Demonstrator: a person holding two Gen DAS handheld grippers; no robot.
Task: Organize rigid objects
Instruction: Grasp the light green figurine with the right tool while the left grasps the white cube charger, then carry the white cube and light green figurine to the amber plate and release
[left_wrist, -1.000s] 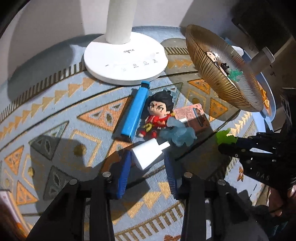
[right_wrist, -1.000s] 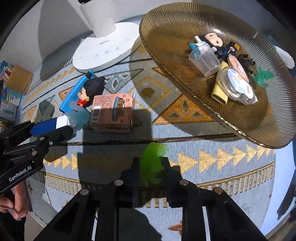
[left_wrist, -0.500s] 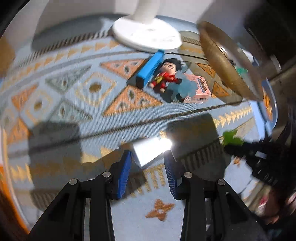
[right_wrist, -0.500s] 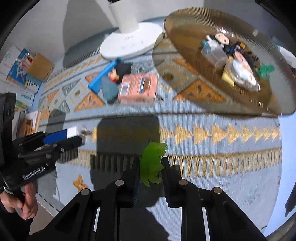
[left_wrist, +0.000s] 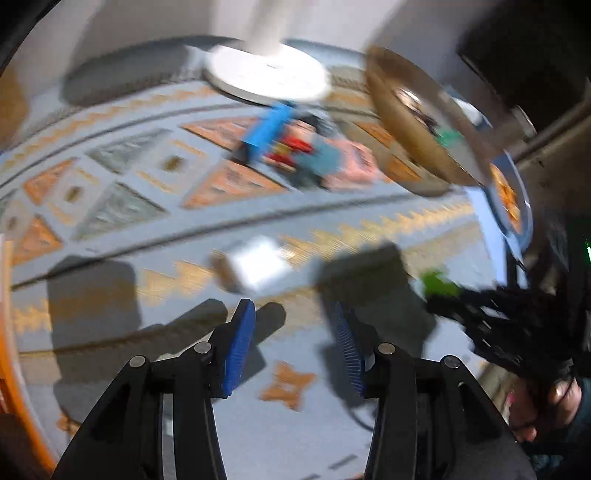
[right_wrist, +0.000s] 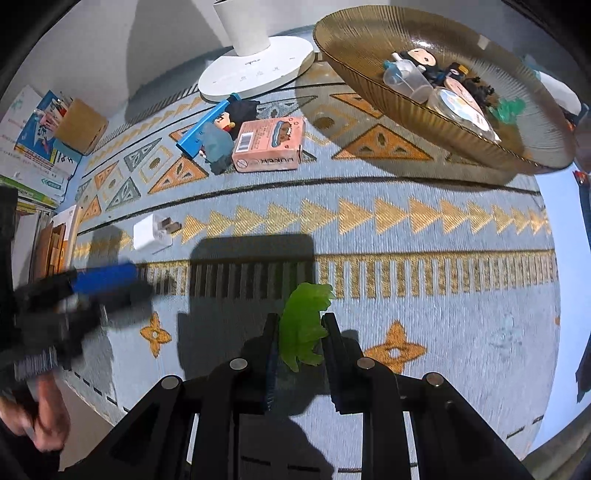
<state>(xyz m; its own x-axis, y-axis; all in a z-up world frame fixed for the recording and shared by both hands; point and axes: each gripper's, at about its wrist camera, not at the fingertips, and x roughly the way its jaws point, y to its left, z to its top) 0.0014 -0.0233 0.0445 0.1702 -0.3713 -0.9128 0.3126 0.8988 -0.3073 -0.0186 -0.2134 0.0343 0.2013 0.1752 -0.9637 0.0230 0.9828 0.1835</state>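
Note:
A white plug adapter (right_wrist: 152, 233) lies on the patterned rug, and shows blurred in the left wrist view (left_wrist: 258, 266), just ahead of my open, empty left gripper (left_wrist: 291, 343). My right gripper (right_wrist: 300, 332) is shut on a translucent green toy (right_wrist: 303, 325) and holds it above the rug; it also shows in the left wrist view (left_wrist: 437, 283). A blue bar (right_wrist: 207, 125), a small figure (right_wrist: 218, 142) and a pink box (right_wrist: 269, 144) lie together farther back. The amber glass dish (right_wrist: 369, 79) holds several small items.
A white lamp base (right_wrist: 258, 70) stands at the back of the rug. Books and a cardboard box (right_wrist: 79, 125) sit at the left edge. A wooden item (right_wrist: 55, 240) lies at the rug's left side.
My left gripper has let go of the white adapter, which now lies on the rug, and the jaws have opened and drawn back. The right gripper has pulled back with the green toy.

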